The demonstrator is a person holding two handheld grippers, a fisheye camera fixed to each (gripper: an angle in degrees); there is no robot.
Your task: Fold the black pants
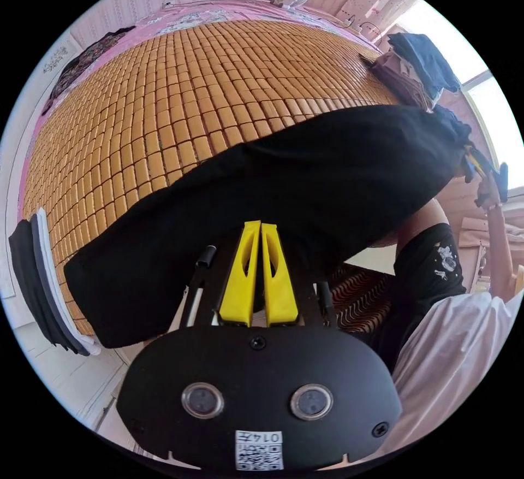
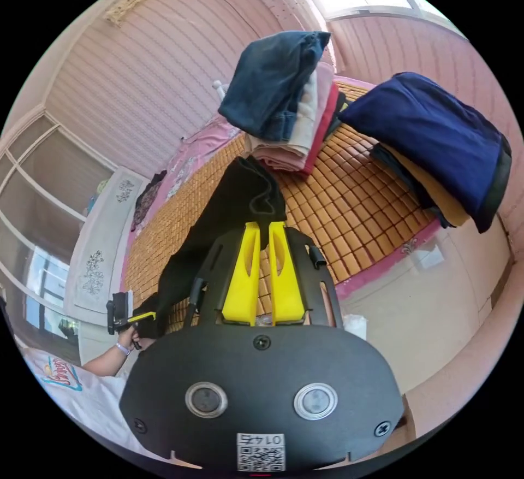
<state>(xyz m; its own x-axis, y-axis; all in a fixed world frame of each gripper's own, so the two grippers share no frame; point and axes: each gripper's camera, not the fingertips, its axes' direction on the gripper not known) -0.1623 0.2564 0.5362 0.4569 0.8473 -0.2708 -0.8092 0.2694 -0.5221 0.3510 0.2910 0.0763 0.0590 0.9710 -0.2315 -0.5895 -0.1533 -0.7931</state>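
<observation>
Across the middle of the left gripper view, the black pants (image 1: pixel 284 184) stretch long-ways from lower left to right, held above the bamboo mat (image 1: pixel 164 107) on the bed. The left gripper (image 1: pixel 260 225) has its jaws together, pinching the pants' near edge. The right gripper (image 2: pixel 263 225), jaws together too, grips the other end, where the cloth trails toward the lower left.

The right gripper (image 2: pixel 264 226) pinches the black pants (image 2: pixel 229 222) above the bamboo mat (image 2: pixel 349 200), near stacked folded clothes (image 2: pixel 284 102)
</observation>
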